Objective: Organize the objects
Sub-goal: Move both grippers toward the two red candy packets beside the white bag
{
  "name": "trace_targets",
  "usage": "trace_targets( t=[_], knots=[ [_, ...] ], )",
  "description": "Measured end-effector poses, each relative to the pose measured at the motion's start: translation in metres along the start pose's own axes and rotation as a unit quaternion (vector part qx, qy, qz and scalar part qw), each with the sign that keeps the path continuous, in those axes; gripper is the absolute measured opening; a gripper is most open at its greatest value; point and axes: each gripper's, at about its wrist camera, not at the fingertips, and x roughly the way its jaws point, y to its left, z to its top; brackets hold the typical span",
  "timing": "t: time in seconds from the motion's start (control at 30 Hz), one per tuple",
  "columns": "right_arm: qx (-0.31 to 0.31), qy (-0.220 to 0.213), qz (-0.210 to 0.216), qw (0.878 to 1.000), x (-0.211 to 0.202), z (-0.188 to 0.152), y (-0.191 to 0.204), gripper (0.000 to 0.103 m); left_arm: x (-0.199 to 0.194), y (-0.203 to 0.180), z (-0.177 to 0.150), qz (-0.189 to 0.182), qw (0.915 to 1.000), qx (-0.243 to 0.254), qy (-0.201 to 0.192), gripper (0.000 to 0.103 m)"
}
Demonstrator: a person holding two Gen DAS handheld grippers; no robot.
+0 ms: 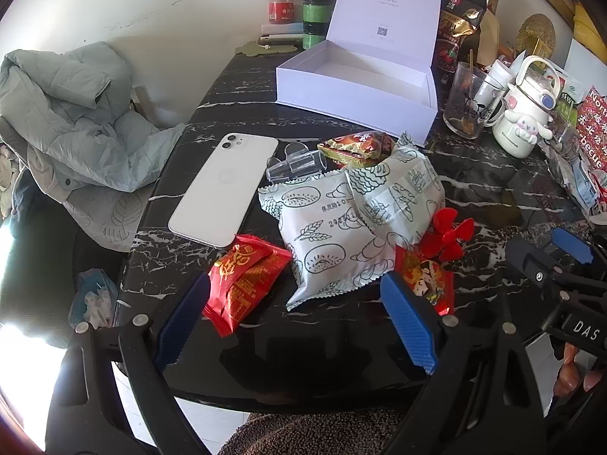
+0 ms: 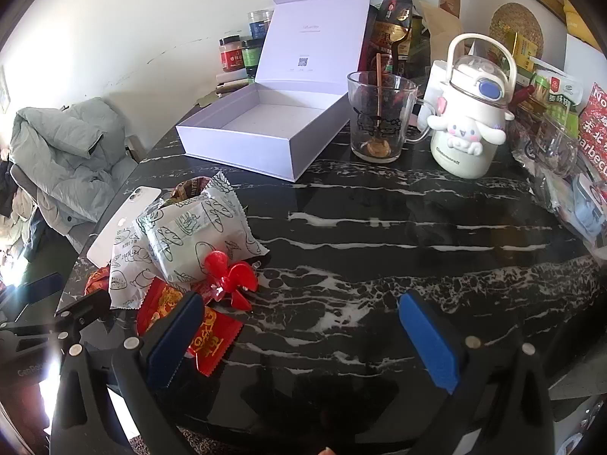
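An open, empty lavender box point(image 1: 360, 87) point(image 2: 265, 129) stands at the back of the black marble table point(image 2: 398, 227). In front of it lie a white phone point(image 1: 224, 189), a clear plastic clip point(image 1: 296, 165), two white bread packets point(image 1: 341, 227) point(image 2: 189, 235), a brown-gold snack packet point(image 1: 356, 148), red snack packets point(image 1: 242, 280) point(image 2: 205, 330) and a red propeller toy point(image 1: 447, 235) point(image 2: 227, 276). My left gripper point(image 1: 296, 318) is open and empty, just short of the pile. My right gripper point(image 2: 299, 341) is open and empty, to the right of the pile.
A glass mug point(image 2: 379, 117) and a white cartoon kettle bottle point(image 2: 470, 113) stand right of the box. Jars point(image 1: 315, 7) and snack bags point(image 1: 455, 22) line the back wall. More packets point(image 2: 580, 174) crowd the right edge. A grey jacket point(image 1: 76, 121) lies on a chair to the left.
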Motion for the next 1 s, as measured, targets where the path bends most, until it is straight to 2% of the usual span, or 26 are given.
trace_targets(
  t=[1.0],
  knots=[
    [-0.008,-0.003,0.006,1.000,-0.0062,-0.0050,0.0033,0.103,-0.0064,0.0076,0.0000,0.001,1.0000,-0.009,-0.004,0.091]
  ],
)
